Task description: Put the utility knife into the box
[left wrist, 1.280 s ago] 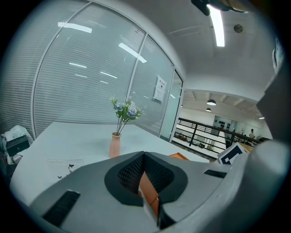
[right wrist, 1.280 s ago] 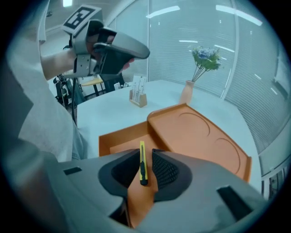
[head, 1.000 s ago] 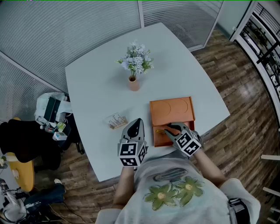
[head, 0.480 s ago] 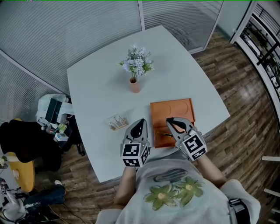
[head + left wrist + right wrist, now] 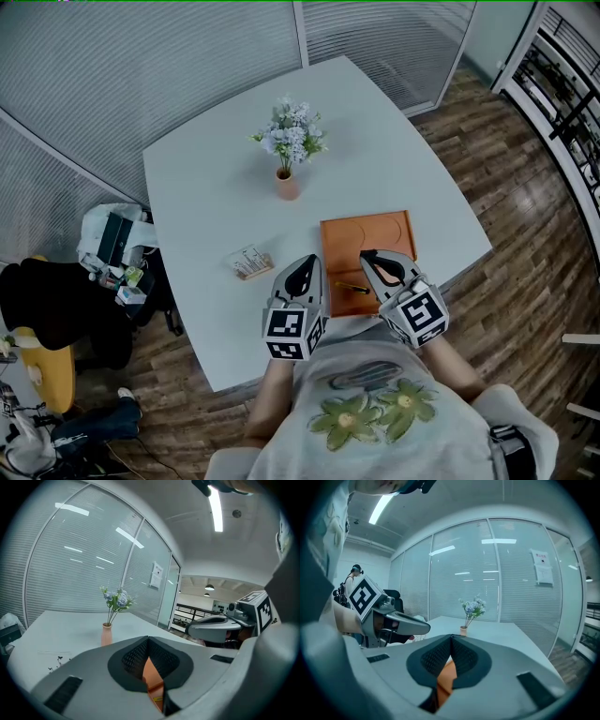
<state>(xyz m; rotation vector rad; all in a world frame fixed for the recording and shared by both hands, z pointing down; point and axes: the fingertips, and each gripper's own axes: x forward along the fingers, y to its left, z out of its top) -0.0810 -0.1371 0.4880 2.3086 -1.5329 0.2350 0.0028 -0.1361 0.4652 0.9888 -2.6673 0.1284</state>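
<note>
An orange box (image 5: 367, 239) lies open near the table's front edge, its lid flat on the far side. In its near tray rests the utility knife (image 5: 352, 286), a small dark and yellow shape, with no jaw touching it. My right gripper (image 5: 367, 256) hovers over the tray's right part, shut and empty. Just left of the box my left gripper (image 5: 302, 266) is also shut and empty. In the left gripper view, my left gripper (image 5: 148, 639) shows a strip of the box (image 5: 151, 677) under its closed jaws. In the right gripper view, my right gripper (image 5: 451, 637) shows orange below its jaws.
A small vase of pale flowers (image 5: 287, 178) stands mid-table beyond the box. A small printed pack (image 5: 249, 260) lies left of my left gripper. The white table (image 5: 206, 197) ends close to the person's body. Bags and clutter (image 5: 111, 244) sit on the floor at left.
My right gripper has lifted back out of the box's tray toward the person, and the knife stays in the tray. The left gripper has shifted slightly right.
</note>
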